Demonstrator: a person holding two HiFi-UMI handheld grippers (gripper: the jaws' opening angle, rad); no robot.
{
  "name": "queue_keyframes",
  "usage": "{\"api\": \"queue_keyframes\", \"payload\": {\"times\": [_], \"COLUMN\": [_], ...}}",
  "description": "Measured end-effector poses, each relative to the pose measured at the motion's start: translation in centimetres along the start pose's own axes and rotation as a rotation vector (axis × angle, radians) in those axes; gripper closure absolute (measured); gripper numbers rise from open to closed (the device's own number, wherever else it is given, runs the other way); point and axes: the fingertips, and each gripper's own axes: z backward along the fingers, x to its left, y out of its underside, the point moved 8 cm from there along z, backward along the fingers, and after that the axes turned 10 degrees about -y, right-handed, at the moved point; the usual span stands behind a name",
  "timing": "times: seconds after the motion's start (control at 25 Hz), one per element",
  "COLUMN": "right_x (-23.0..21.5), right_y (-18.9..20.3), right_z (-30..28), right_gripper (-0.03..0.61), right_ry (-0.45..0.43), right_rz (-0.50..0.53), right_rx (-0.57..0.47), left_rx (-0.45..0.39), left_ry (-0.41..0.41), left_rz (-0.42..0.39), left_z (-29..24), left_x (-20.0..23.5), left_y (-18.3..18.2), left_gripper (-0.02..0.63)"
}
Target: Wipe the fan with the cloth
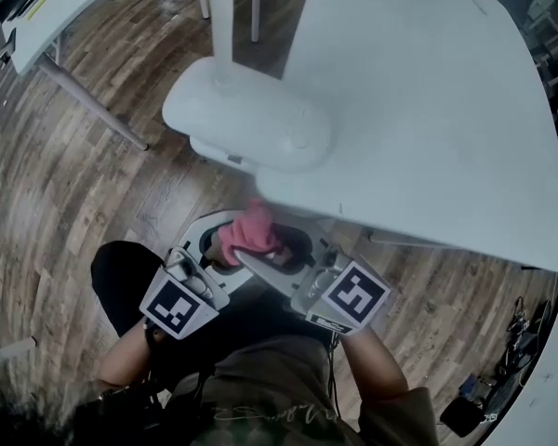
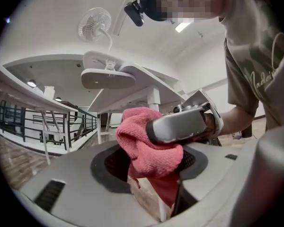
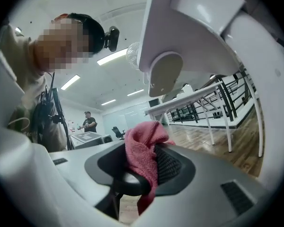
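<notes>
1. Here, a person holds two grippers close together beside a white table on a wood floor. In the head view their tips meet just below the table's edge.
2. A pink cloth sits bunched between the two tools.
3. The left gripper has its jaws drawn narrow onto the cloth's lower fold, which hangs down through the gap between the dark pads.
4. The right gripper has its jaws wide. The cloth lies between them, but the pads do not press on it.
5. In the left gripper view, one grey jaw of the right gripper rests across the top of the pink bundle.
6. The fan, small and white, rises on a curved neck from a clamp fixed to the table's edge. It sits above the grippers and apart from the cloth.
7. Another person stands far back in the room in the right gripper view.
</notes>
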Motion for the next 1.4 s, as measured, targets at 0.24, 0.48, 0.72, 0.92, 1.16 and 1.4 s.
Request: {"api": "queue_keyframes", "payload": {"times": [0.24,0.48,0.72,0.92,1.16,1.4], "right_x": [1.0,1.6,1.6,0.8,1.0,1.5], "right_y": [-1.5,-1.9,-1.9,-0.7,-0.2,0.9], "right_z": [1.5,2.7,3.2,2.9,1.4,0.1], "right_gripper": [0.308,0.468,0.58,0.58,0.58,0.578], "right_ry": [0.144,0.261,0.414,0.448,0.464,0.437], "right_rz": [0.093,0.136,0.169,0.144,0.131,0.08], "right_rx": [-0.059,-0.064,0.025,-0.014,0.004,0.034], "left_rx": [0.032,0.047,0.061,0.063,0.027,0.019], "left_ry": [-0.033,-0.085,-0.099,-0.045,-0.033,0.016], "left_rz": [0.056,0.057,0.099,0.07,0.056,0.059], "left_z": [0.7,0.1,-1.4,-3.1,-3.8,-5.4], "left_x": [1.0,2.1,2.8,2.5,2.6,2.1], "left_y": [-0.6,-1.8,-3.4,-5.3,-6.9,-7.3], "left_gripper": [0.408,0.423,0.423,0.43,0.43,0.43]}}
